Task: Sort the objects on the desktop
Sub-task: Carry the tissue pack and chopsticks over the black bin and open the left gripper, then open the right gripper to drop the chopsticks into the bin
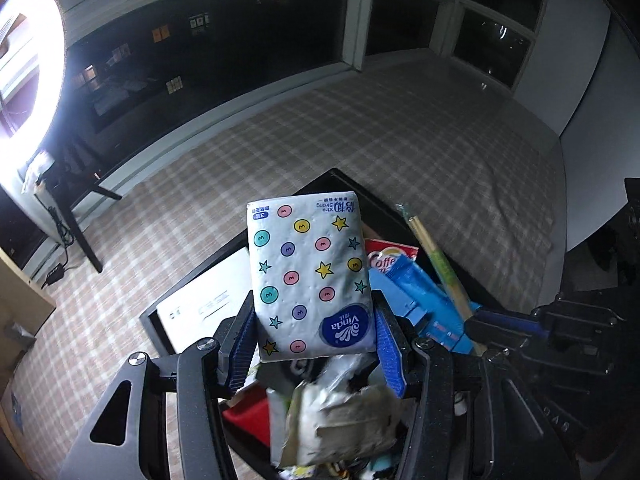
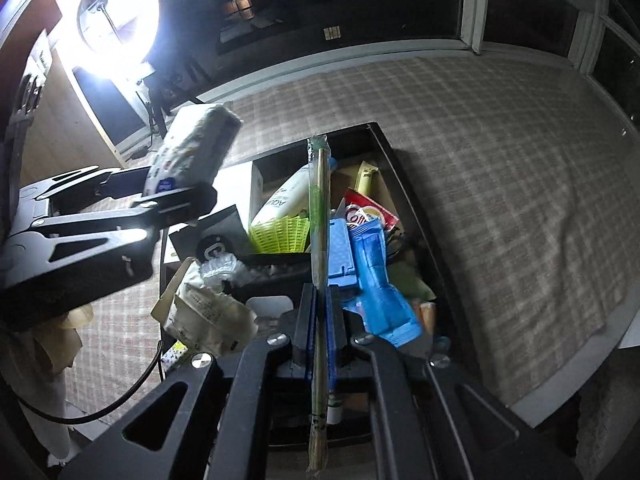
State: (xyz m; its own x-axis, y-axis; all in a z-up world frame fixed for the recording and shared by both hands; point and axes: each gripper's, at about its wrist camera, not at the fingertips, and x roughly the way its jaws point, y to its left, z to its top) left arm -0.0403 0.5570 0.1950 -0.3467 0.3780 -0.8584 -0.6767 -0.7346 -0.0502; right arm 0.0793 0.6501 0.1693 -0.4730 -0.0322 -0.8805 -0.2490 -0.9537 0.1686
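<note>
Two items are up: the left gripper point(image 1: 316, 344) half-spread, clamping a star-patterned white tissue pack point(image 1: 310, 276). The right gripper point(image 2: 320, 320) pinches plastic-wrapped wooden chopsticks point(image 2: 319, 240) nearly closed. Plenty of clutter left in the black tray point(image 2: 404, 184).

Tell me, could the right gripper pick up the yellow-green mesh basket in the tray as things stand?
Probably not: the right gripper is shut on wrapped chopsticks, so its jaws aren't free. The basket itself lies exposed in the tray.

Left gripper point(image 1: 316, 344) fingers spread around a held pack, right gripper point(image 2: 319, 312) fingers clamped
</note>
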